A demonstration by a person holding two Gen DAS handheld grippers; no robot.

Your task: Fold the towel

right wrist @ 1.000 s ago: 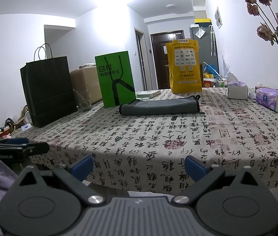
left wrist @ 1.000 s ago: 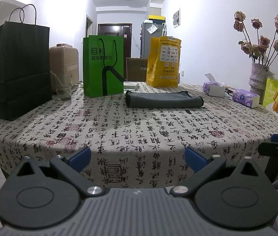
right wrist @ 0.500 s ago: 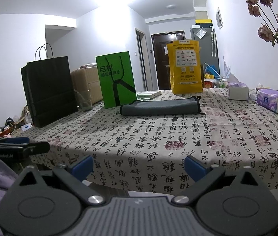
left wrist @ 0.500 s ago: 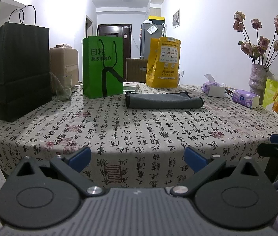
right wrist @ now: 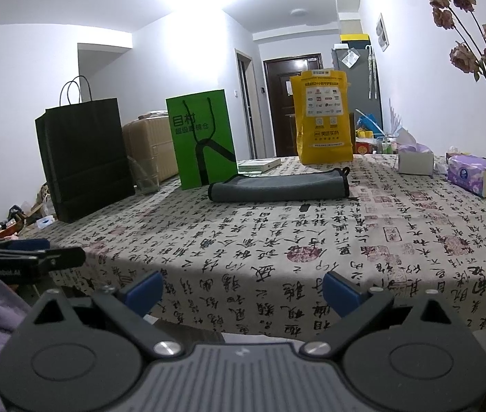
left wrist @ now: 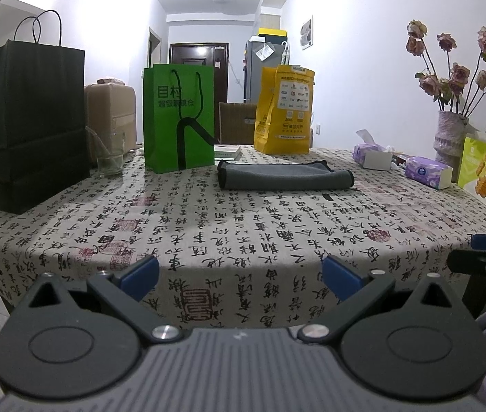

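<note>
Towel (left wrist: 285, 179) folded on tablecloth (left wrist: 243, 226), far from both grippers; left gripper (left wrist: 239, 276) & right gripper (right wrist: 243, 290) spread wide, holding nothing.

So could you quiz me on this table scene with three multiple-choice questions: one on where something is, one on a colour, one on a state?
1. Where does the grey towel lie?
A. near the table's far side, by the green bag
B. inside the black bag
C. on the floor

2. What colour is the bag behind the towel?
A. red
B. yellow
C. white

3. How does the left gripper stand?
A. shut on the towel
B. open, empty
C. holding a glass

Answers: 1 A, it rests on the tablecloth; 2 B, plainly yellow; 3 B, fingers wide apart, nothing between.
</note>
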